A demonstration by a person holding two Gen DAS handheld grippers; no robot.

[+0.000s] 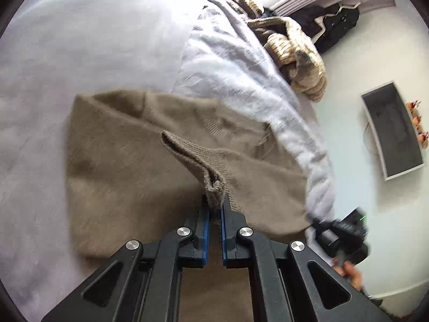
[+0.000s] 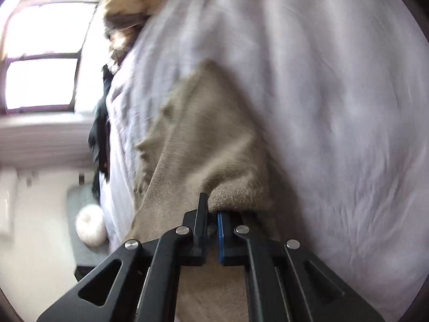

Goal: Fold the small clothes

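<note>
A brown knitted garment lies on a pale lavender bedsheet. My left gripper is shut on a ribbed edge of the garment and lifts it into a ridge. My right gripper is shut on another edge of the same garment, which bunches over its fingertips. The right gripper also shows in the left wrist view at the garment's right corner by the bed edge.
A tan striped pile of clothes lies at the far bed edge, with dark clothing beyond. A grey tray is on the white floor. A white fluffy ball lies on the floor beside the bed. A bright window is at left.
</note>
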